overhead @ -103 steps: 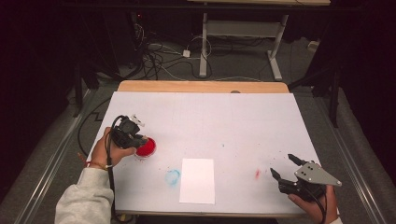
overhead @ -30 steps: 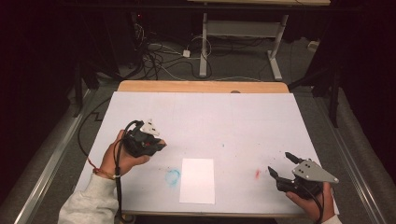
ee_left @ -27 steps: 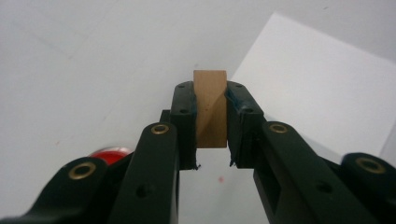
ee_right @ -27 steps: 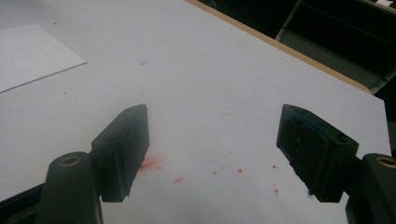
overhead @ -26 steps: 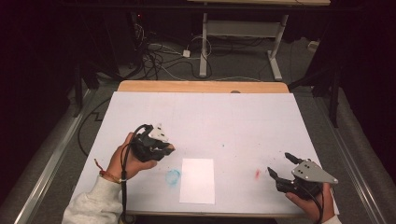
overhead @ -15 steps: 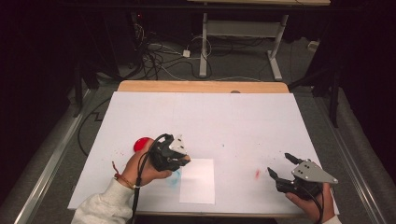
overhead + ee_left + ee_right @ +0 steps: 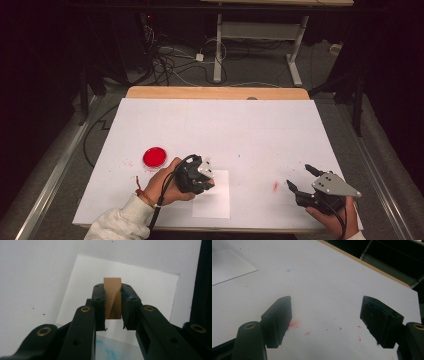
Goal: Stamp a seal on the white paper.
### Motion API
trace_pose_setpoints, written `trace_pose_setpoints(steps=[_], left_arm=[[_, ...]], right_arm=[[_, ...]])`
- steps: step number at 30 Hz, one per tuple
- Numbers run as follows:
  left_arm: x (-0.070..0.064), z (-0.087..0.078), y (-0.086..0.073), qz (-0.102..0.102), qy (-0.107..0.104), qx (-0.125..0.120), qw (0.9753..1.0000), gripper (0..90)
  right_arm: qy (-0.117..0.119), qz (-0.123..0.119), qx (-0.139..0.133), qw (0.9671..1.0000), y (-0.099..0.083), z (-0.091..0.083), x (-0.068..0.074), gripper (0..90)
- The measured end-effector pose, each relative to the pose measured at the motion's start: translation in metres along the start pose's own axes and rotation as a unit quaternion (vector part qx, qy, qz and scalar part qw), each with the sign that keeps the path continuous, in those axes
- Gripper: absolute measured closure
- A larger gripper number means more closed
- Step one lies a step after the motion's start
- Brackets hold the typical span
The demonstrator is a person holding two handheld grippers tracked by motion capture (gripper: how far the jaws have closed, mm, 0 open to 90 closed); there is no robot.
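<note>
High view: left gripper over the left edge of the paper, near table's front, hand wrapped round its body; block between the jaws hidden from here by gripper and grey plate. Red dish just left of that hand, apart from it. Right gripper at front right, low over the table, held apart from everything; red smear just left of it. Left gripper view: wooden block clamped between the jaws, pads pressed on its two side faces, long axis running along the jaws and pointing away from the camera toward the paper below; far end poking past the jaw tips, near end flush inside. Whether block touches paper: cannot tell. Blue stain on the table at bottom of that view, beside the paper's near edge. Right gripper view: jaws wide apart, nothing between; red specks on the table under them, paper corner at upper left, wood edge of the table at far right.
</note>
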State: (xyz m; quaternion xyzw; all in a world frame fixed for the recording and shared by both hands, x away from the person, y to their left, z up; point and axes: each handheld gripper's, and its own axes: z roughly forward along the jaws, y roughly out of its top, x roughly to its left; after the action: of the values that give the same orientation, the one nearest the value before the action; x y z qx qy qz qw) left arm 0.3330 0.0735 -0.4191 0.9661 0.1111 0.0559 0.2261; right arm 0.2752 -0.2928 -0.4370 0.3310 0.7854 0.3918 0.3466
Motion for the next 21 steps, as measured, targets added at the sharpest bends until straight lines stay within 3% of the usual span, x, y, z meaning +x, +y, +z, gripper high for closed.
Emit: trace_pose_setpoints(steps=[10,13,21], left_arm=[[-0.003,0.019,0.002,0.012,-0.018,0.029,0.9993,73.6],[-0.003,0.025,0.002,0.016,-0.013,0.043,0.9989,73.6],[-0.003,0.029,0.002,0.009,-0.014,0.048,0.9987,73.8]], right_arm=[[-0.001,0.000,0.003,1.0000,0.000,0.001,0.000,26.3],[-0.001,0.000,0.004,1.0000,0.000,0.001,0.000,26.3],[-0.001,-0.001,0.004,1.0000,0.000,0.000,0.000,26.3]])
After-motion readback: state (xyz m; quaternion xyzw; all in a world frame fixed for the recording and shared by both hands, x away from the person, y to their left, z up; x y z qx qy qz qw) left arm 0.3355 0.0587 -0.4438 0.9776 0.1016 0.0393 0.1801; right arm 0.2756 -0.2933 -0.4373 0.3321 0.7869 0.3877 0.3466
